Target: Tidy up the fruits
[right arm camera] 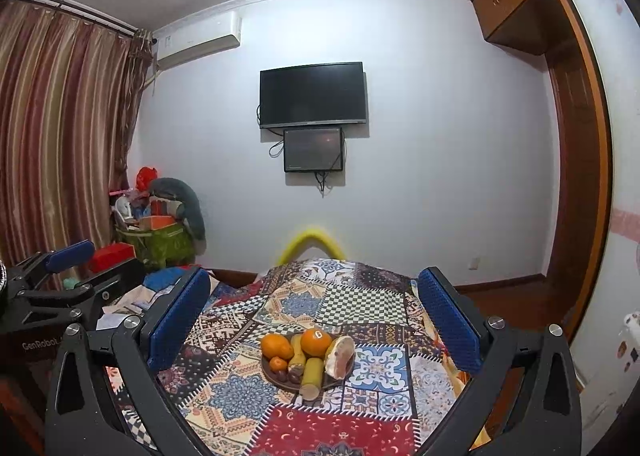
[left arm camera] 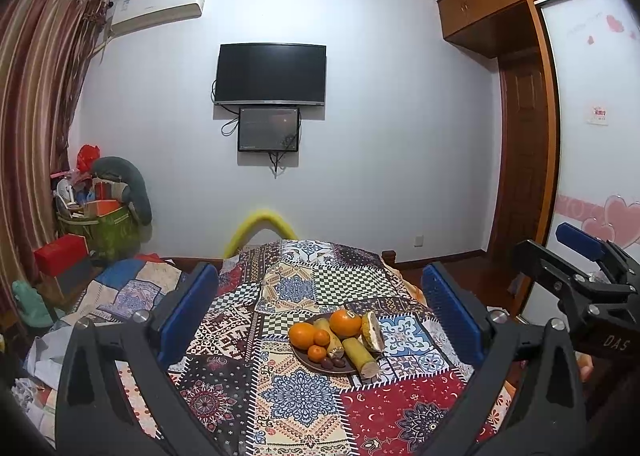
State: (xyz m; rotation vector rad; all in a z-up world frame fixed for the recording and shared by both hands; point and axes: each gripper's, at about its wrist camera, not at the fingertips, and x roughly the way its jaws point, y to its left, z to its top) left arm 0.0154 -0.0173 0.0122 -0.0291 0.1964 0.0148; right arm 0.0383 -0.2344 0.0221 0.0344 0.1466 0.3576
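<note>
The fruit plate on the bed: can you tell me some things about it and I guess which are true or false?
1. The plate sits on a patchwork cloth. True.
2. Both grippers, left and right, are squeezing fruit. False: both are open, holding nothing.
3. One orange has a sticker. True.
4. The TV shows a cartoon. False: its screen is dark.
5. The plate holds only oranges. False: a banana and other fruit are there too.

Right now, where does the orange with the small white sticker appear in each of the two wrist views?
Left wrist view: the stickered orange sits at the plate's far side, lower centre, right of the middle.
Right wrist view: the same orange is lower centre, almost in the middle.
Shared landmark: the wall television, above the plate in both.
</note>
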